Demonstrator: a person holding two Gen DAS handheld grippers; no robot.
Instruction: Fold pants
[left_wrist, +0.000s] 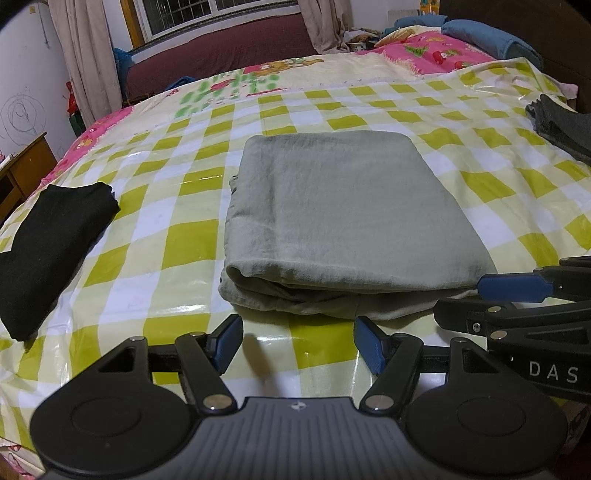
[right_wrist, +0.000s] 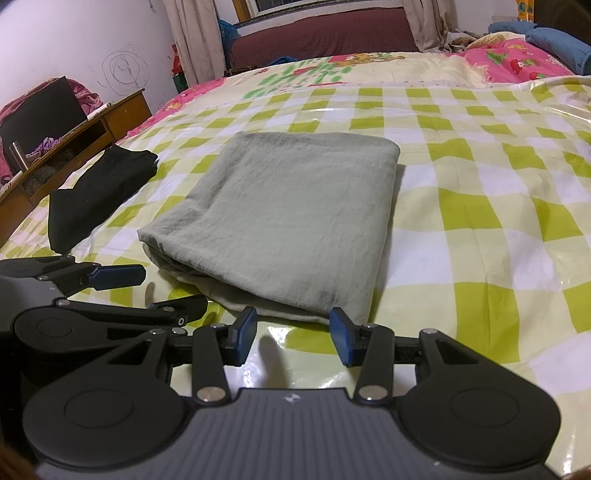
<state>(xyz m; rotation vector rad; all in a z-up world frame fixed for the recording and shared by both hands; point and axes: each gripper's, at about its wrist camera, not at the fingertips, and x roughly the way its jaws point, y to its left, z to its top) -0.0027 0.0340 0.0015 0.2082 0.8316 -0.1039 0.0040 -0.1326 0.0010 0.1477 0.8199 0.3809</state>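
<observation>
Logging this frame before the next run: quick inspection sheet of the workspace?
Surface: glossy green-and-white checked plastic sheet over a bed, some glare.
Job's things: pale grey-green cotton pants, folded into a flat rectangle, lying centre.
Clutter: folded black garment to the left; dark grey folded cloth at far right edge.
Grippers: left tool open, empty, short of the pants' near edge; right tool open, empty, at the near edge.
Cables: nothing seen.
Surroundings: pink cartoon-print quilt, blue rolled blanket, curtained window, wooden desk.
</observation>
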